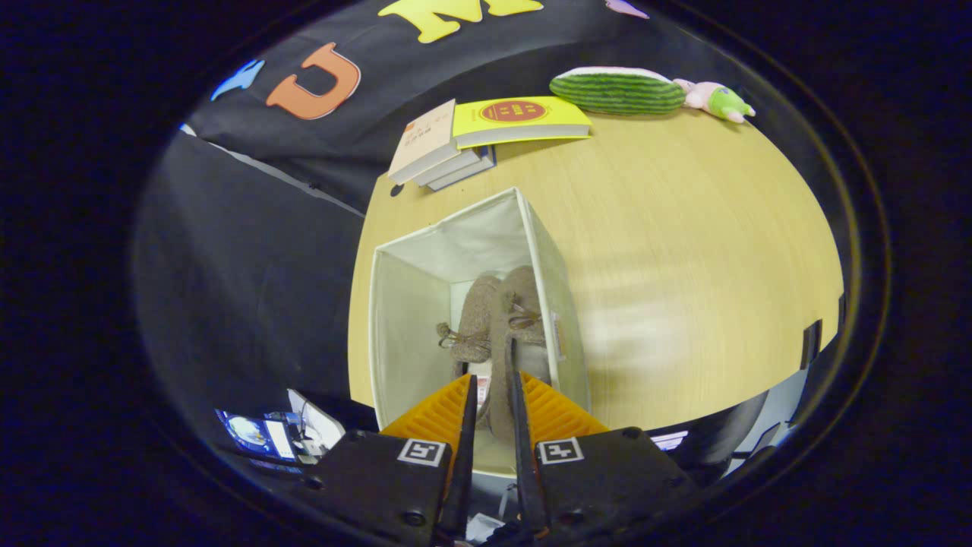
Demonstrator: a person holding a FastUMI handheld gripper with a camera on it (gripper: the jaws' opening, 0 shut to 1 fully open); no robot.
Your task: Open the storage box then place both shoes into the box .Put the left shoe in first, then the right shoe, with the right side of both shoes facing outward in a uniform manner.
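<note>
Both shoes [497, 319] seen side by side in open box [463, 251] on tabletop [683, 228]. Hand-held gripper [492, 387] fingers nearly pressed together, pinching right shoe's heel edge, probably for final positioning.

I see an open, white fabric storage box [425, 304] standing on the wooden table, at the centre of my view. Inside it, two grey-brown woolly slippers with small bows stand on edge side by side: the left shoe [474, 319] and the right shoe [524, 311], touching.
</note>
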